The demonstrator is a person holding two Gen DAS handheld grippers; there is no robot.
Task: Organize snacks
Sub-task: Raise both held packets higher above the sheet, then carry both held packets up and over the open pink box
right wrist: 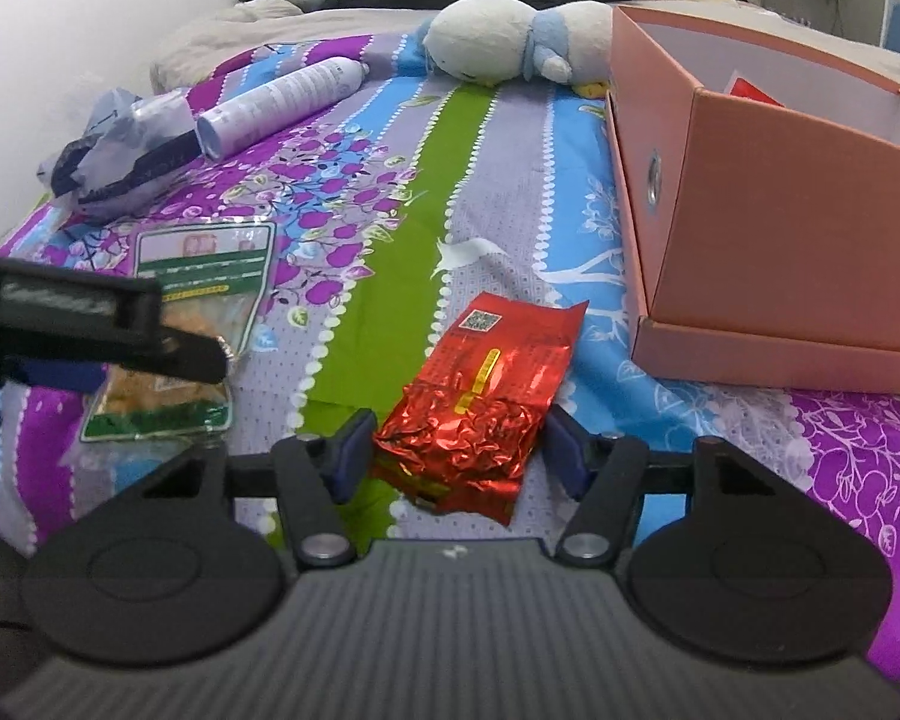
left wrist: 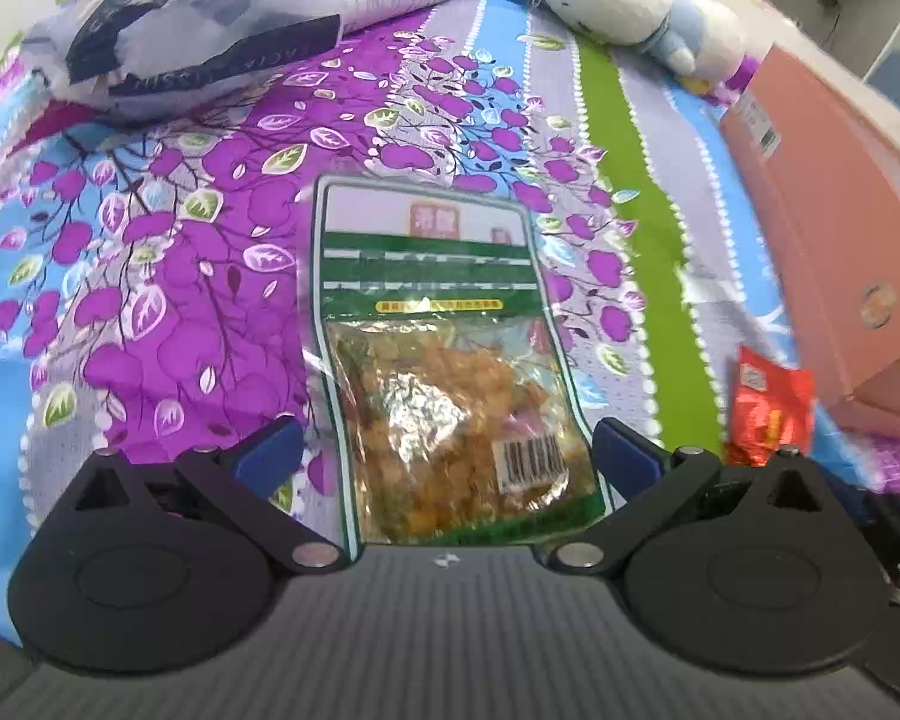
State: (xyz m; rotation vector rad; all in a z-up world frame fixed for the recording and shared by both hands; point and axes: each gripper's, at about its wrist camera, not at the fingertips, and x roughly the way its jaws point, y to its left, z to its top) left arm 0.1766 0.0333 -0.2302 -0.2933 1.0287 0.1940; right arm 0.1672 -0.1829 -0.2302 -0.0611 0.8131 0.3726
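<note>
Both claws point down at a bed, each straddling a snack. Right gripper (right wrist: pixel 457 451) has its blue pads either side of the red pouch (right wrist: pixel 483 402): the left pad sits just at the crinkled foil, the right pad stands slightly apart, so I cannot tell whether it is gripping yet. Left gripper (left wrist: pixel 447 456) is spread wide, released, with the green packet (left wrist: pixel 444 372) lying flat between its pads, touching neither. A bedsheet (right wrist: pixel 390 276) patterned in purple leaves, green and blue stripes covers the surface, with a pale wall behind. At the right stands a pink box (right wrist: pixel 780 240), open-topped, its far side cut off by the frame; something red shows inside but is too hidden to name. Behind it lies a white and blue plush toy (right wrist: pixel 498 42). At the far left rest a crumpled plastic bag (right wrist: pixel 120 150) and a white bottle (right wrist: pixel 282 102) on its side. Bare sheet lies between the pouch and the box. Print on both snacks is too blurred to read.
</note>
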